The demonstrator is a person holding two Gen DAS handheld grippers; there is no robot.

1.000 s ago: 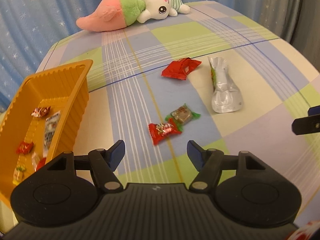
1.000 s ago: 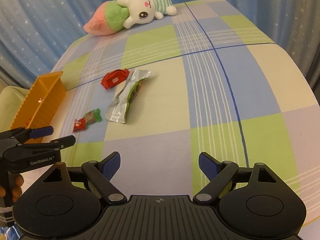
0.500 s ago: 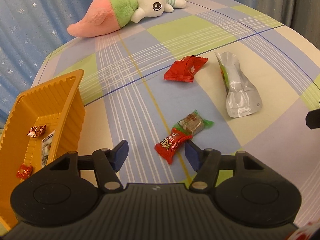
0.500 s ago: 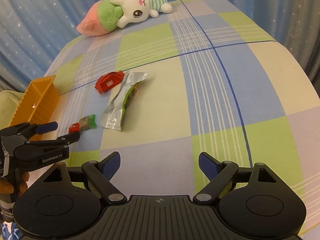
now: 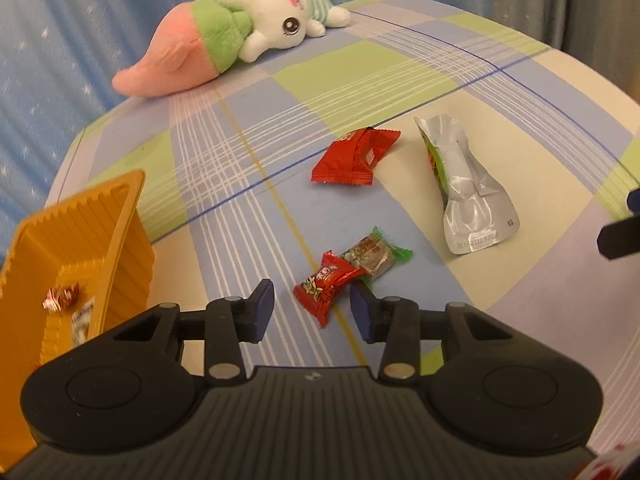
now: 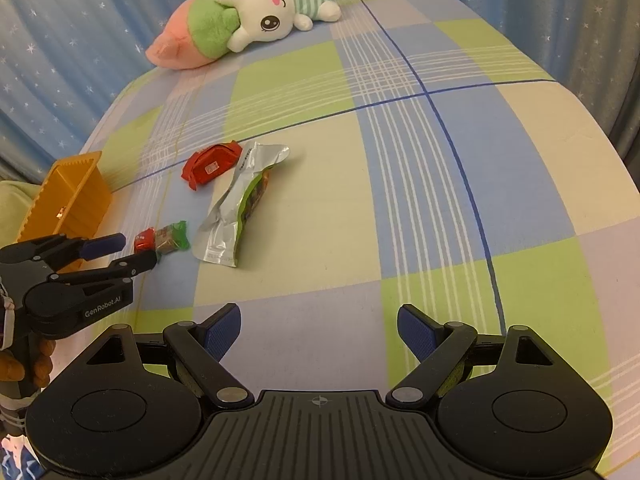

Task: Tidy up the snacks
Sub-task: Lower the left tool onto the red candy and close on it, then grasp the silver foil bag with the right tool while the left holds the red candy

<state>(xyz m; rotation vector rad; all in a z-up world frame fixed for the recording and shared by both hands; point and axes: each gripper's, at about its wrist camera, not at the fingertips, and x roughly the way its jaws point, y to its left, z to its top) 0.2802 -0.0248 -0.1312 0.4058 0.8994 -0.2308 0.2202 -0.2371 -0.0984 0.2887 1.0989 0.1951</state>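
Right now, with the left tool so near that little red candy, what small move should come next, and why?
Probably ease the left tool slightly forward and down, then close it. Its jaws stand open, and the red candy lies between the fingertips but mostly just ahead of them. The candy overlaps a green one, so a careful pinch may take only the red, bound for the orange tray.

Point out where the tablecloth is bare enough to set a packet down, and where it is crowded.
Bare: the checked cloth right of the silver pouch, out to the table edge, and in front of the right gripper; also between the plush rabbit and the red packet. Crowded: around the left gripper, with two small candies and the orange tray.
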